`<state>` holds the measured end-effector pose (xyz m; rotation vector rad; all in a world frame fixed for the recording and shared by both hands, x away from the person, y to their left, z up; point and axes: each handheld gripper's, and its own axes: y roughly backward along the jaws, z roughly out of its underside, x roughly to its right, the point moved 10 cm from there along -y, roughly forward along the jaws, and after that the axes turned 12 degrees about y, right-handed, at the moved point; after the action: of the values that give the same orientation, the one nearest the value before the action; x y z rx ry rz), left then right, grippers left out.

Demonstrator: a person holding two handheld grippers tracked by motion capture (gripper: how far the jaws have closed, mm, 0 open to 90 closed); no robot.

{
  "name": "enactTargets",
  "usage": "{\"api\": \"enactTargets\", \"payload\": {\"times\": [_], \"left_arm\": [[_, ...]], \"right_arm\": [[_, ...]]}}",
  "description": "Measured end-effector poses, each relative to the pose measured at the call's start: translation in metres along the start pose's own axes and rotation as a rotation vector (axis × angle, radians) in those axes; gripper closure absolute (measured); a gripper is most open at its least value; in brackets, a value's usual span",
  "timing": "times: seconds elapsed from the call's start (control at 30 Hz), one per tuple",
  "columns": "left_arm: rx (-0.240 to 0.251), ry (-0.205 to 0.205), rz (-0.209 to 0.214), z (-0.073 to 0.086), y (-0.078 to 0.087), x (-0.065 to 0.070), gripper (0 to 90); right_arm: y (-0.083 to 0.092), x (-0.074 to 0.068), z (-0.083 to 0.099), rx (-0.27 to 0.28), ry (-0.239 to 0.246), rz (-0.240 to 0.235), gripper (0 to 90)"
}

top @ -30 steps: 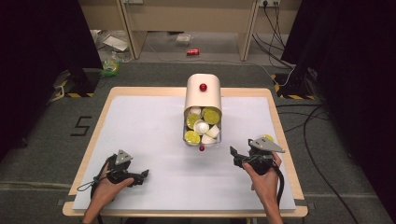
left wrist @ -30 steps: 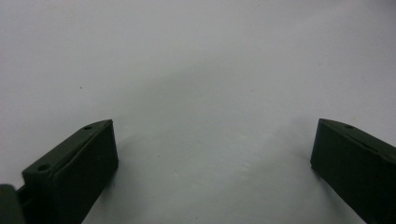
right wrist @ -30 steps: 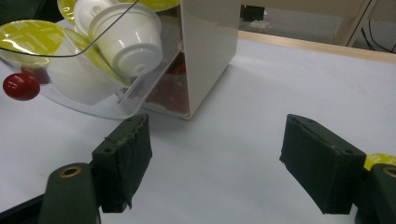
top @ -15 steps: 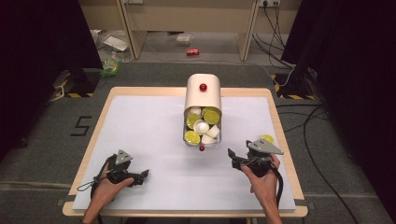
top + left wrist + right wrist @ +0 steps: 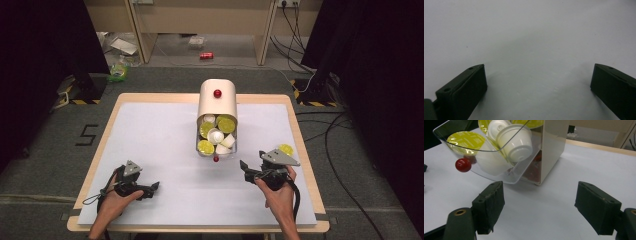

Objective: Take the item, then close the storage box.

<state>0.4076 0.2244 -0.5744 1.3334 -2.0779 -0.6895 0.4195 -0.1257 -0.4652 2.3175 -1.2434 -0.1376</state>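
The clear drawer (image 5: 486,167) of coffee capsules (image 5: 515,141) is sticking out of the cream dispenser (image 5: 217,102) mid-tabletop. The right gripper (image 5: 246,166) is pointing at that dispenser, jaws spread and empty; the left gripper (image 5: 154,187) is sitting well left of the dispenser, jaws spread over bare tabletop (image 5: 529,37).

A pale wooden-edged tabletop (image 5: 165,99) carries a white sheet (image 5: 160,145) over most of its surface. On the sheet stand a cream capsule dispenser (image 5: 217,102) with its clear drawer (image 5: 216,141) open, and a yellow-lidded capsule (image 5: 286,149) near the right edge.
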Motion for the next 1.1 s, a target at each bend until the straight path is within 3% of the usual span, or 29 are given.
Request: {"api": "enactTargets", "payload": {"times": [0.73, 1.1], "left_arm": [[0.000, 0.001, 0.001, 0.000, 0.000, 0.000, 0.0], [0.000, 0.000, 0.000, 0.000, 0.000, 0.000, 0.0]], "right_arm": [[-0.002, -0.017, -0.005, -0.007, 0.023, -0.037, 18.9], [-0.004, -0.012, -0.001, -0.011, 0.014, -0.026, 18.9]]}}
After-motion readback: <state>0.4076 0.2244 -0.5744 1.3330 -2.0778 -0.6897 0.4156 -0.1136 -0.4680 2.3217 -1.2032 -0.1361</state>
